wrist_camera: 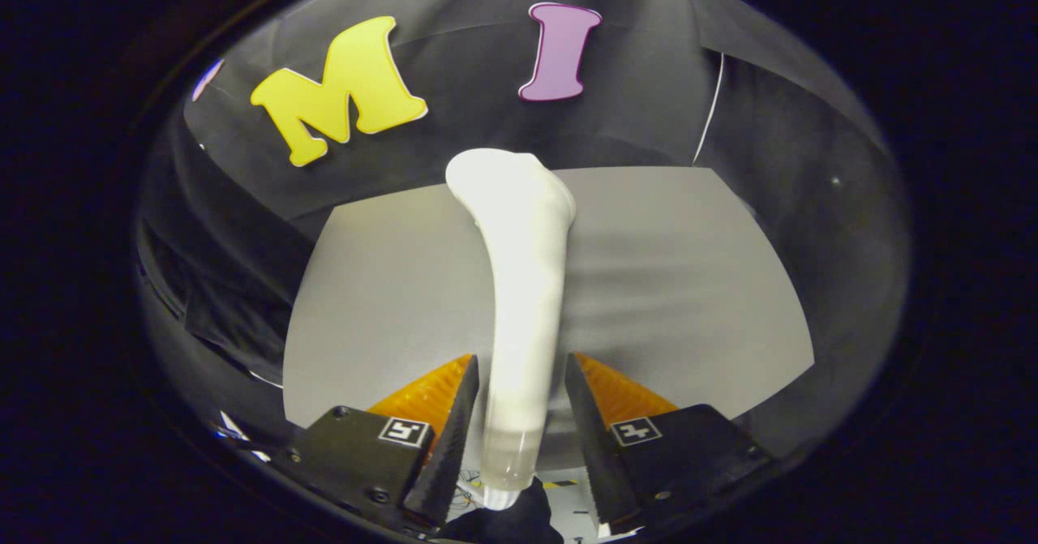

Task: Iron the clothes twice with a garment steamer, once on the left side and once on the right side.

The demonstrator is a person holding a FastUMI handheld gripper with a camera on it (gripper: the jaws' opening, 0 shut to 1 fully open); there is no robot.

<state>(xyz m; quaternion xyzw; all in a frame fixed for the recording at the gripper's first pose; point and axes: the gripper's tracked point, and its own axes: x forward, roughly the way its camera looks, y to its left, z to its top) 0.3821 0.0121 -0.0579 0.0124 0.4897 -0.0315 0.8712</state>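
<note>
1 white garment steamer (pixel 519 284), slim handle widening to head — between fingers (pixel 450 430)

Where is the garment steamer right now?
In the gripper view, the white garment steamer stands between the fingers of the gripper, its head reaching ahead over the grey cloth.

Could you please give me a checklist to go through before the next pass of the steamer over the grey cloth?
1. Grip: tool closed on both sides of the steamer handle: ok.
2. Steamer head pointing ahead, beyond the fingers, over the grey cloth: ok.
3. Head touching the cloth: cannot tell.
4. Cloth lying flat: faint folds right of the steamer: not ok.
5. Steam coming out: cannot tell.
</note>
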